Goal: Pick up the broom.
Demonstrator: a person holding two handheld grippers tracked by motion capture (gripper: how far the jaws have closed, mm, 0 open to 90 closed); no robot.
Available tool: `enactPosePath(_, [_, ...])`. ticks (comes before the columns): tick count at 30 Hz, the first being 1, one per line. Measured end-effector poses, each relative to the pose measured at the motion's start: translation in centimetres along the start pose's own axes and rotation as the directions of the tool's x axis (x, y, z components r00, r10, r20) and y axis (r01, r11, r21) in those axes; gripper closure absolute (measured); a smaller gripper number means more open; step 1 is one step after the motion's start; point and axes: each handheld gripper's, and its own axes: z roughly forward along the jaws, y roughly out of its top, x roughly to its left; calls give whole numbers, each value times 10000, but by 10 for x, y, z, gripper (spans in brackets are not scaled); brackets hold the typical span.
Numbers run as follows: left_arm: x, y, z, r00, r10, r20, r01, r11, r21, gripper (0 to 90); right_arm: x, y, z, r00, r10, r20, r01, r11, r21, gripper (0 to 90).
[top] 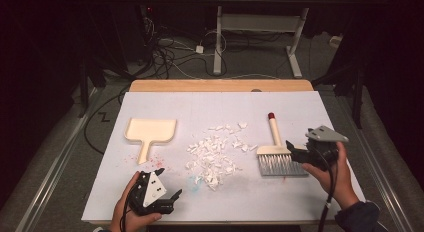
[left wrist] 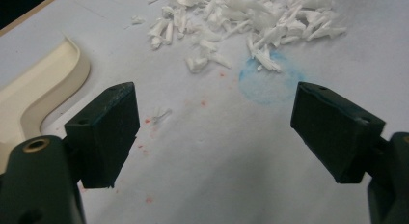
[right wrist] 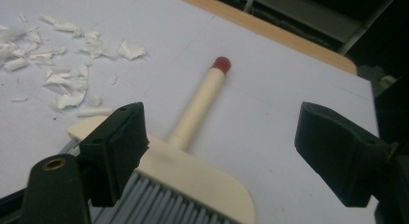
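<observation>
step: reaching for hand brush (top: 279, 156), likely a sweep-up job | right gripper (right wrist: 219, 151) gaped wide over brush head, held nothing | left gripper (left wrist: 214, 132) wide, empty, near dustpan (top: 149, 132) | paper scraps (top: 215, 154) piled between | next: I needed to drop and clamp the handle

Dustpan (top: 150, 130) left – scraps (top: 215, 154) between – brush (top: 278, 154) right

dustpan (top: 151, 131) x1 — brush (top: 278, 154) x1 — paper scrap pile (top: 215, 154) x1 — grippers x2
</observation>
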Motion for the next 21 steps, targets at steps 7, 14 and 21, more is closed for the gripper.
enactPosePath(7, [-3,0,-1,9999,130,-31,-130,9999,8,166,-2,24,61,9938,996,-497,-902,9822,1649,209])
enactPosePath(14, [3,-2,-9,9994,8,-347,-17,9997,-245,166,-4,15,124,9777,2054,-438,-1684,8916,4203,343])
enactPosePath(21, [13,-7,-21,9962,-302,-817,258,9982,-536,162,-1,21,124,9773,1921,-897,-1328,8844,4475,550])
